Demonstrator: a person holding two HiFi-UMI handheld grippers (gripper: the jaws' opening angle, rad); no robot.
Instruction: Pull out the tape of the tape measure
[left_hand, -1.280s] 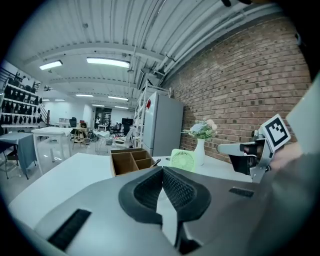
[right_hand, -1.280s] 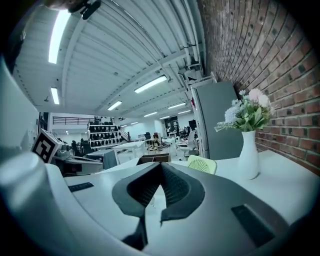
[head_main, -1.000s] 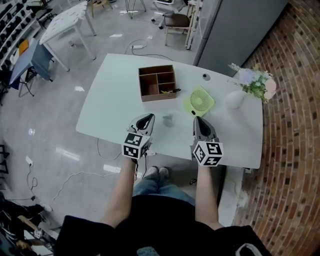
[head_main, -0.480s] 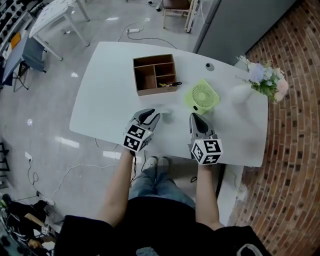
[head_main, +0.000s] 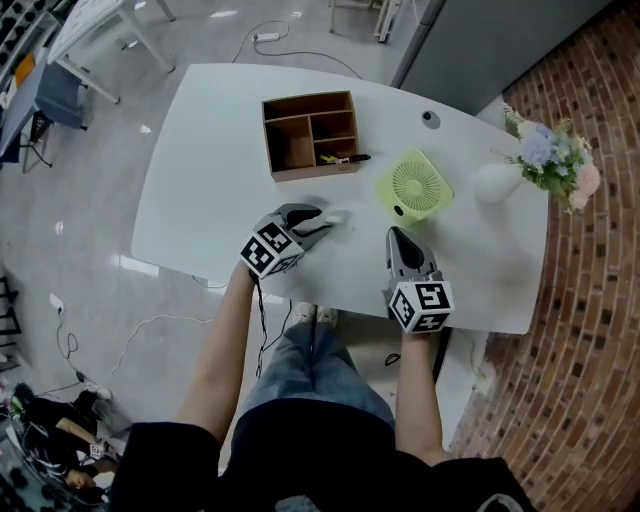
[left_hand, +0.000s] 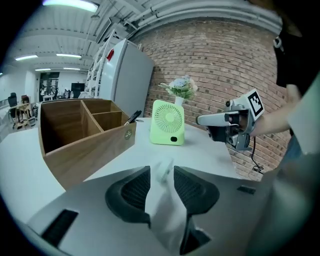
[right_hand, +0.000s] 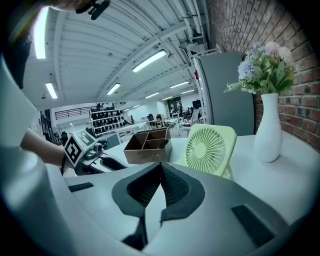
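The tape measure (head_main: 337, 217) is a small pale thing lying on the white table (head_main: 210, 150), just in front of the wooden box. My left gripper (head_main: 320, 222) points right at it, and its jaws are opening. In the left gripper view the tape measure (left_hand: 162, 171) shows as a blurred pale shape in the gap of the left gripper (left_hand: 161, 179), with its pads apart from it. My right gripper (head_main: 397, 237) hovers near the table's front edge, shut and empty. In its own view the right gripper (right_hand: 160, 169) has its jaws together.
A wooden compartment box (head_main: 309, 132) holding a pen stands at the table's middle back. A green desk fan (head_main: 413, 186) stands right of it, then a white vase with flowers (head_main: 497, 182). A brick wall runs along the right, and grey floor with cables lies to the left.
My left gripper has swung to point right and closed in on the tape measure, and its jaws have come apart. The right gripper stays shut, in about the same place.
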